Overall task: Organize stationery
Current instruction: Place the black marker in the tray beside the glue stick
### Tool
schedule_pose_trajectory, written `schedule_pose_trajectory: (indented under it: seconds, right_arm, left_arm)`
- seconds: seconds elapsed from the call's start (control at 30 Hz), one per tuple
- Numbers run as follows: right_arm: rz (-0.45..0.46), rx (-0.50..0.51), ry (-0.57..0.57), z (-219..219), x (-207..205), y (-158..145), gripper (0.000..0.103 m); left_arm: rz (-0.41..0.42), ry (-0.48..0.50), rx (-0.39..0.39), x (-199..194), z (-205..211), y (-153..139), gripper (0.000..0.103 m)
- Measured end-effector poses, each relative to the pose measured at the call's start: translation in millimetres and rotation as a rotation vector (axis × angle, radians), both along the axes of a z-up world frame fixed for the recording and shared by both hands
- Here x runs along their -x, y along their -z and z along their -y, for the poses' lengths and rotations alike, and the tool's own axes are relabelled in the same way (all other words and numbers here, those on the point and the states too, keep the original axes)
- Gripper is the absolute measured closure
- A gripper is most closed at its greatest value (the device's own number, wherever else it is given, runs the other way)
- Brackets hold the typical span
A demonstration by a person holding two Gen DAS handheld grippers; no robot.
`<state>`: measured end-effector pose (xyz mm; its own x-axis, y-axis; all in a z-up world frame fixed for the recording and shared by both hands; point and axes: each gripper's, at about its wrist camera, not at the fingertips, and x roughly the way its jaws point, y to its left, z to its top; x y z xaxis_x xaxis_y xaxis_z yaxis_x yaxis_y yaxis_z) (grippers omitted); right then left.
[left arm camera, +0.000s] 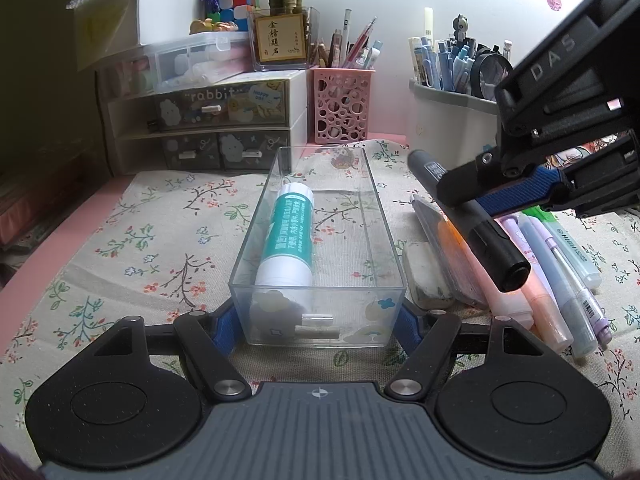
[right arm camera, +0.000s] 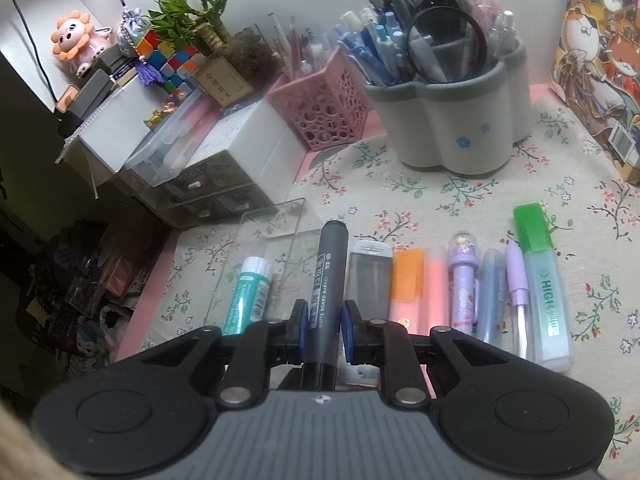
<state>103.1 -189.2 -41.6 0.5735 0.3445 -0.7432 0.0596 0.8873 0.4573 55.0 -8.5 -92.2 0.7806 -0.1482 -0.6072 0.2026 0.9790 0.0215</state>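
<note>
1. The left tool (left arm camera: 316, 322) clamped the near end of the clear drawer tray (left arm camera: 320, 216), one blue pad against each side wall.
2. The clear drawer tray sat on the floral cloth (left arm camera: 160, 248) covering the bench, lengthwise away from the camera.
3. Inside the clear drawer tray lay a teal-and-white glue stick (left arm camera: 290, 236), along its left wall.
4. The right tool (right arm camera: 324, 330) was closed on a grey whiteboard marker (right arm camera: 326, 276), gripping its barrel near the middle.
5. The marker hung tilted above the bench, just right of the clear drawer tray, its black end lower than its grey end.
6. Right of the clear drawer tray, a row of stationery lay side by side on the cloth: a clear refill case (right arm camera: 370, 276), an orange highlighter (right arm camera: 408, 276), a pink highlighter (right arm camera: 436, 280), a purple character pen (right arm camera: 464, 280), a blue pen (right arm camera: 494, 288), a lilac pen (right arm camera: 518, 280) and a green highlighter (right arm camera: 544, 280).
7. A white eraser (left arm camera: 426, 276) rested close beside the clear drawer tray's right wall.
8. Beyond the clear drawer tray stood a pink perforated pen holder (left arm camera: 342, 104) and a grey-rimmed pen pot (right arm camera: 452, 120), both full of pens.
</note>
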Motion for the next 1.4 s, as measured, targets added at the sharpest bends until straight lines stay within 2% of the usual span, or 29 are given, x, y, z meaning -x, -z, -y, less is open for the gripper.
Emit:
schedule_pose_trajectory:
  seconds: [0.37,0.63,0.97,1.27,1.4]
  right_arm:
    - [-0.028,-0.05,-0.079,-26,-20,-4,0.091]
    - [-0.06,0.042,-0.127,-52,-45,1,0.091]
    - [-0.122,0.112,-0.175,-71,-62,10,0.091]
    - [-0.135,0.072,-0.19,-70,-59,14,0.093]
    - [-0.07,0.015,-0.156,-50,-48,0,0.093]
  left_arm:
    - [0.0,-0.001,0.001,0,0,0,0.031]
    - [0.0,0.0,0.0,0,0,0,0.031]
    - [0.0,-0.001,0.001,0,0,0,0.031]
    - [-0.001,0.0,0.0,0,1,0,0.03]
    - [-0.001,0.0,0.0,0,1,0,0.03]
